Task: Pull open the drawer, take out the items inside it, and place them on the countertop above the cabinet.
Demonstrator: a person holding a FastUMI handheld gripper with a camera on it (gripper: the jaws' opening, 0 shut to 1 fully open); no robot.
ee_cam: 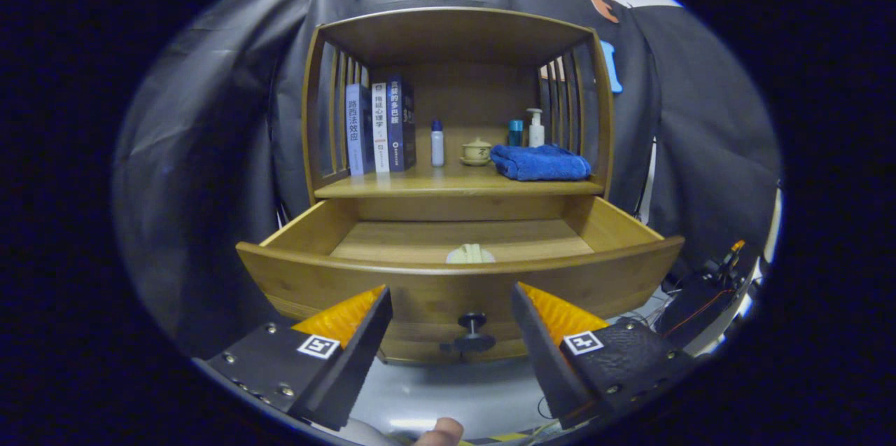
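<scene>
Reaching over the drawer (pixel 462 278) front with hand-held gripper (pixel 451 302) spread wide, empty — dip onto the pale item (pixel 470 254), pinch squarely.

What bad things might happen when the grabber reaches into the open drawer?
The pale rounded item lies right behind the wooden drawer's front wall, half hidden, so the open gripper may bump the wall or grip badly. The countertop already holds a folded blue towel, small lidded cup and white bottle, which might get knocked.
</scene>
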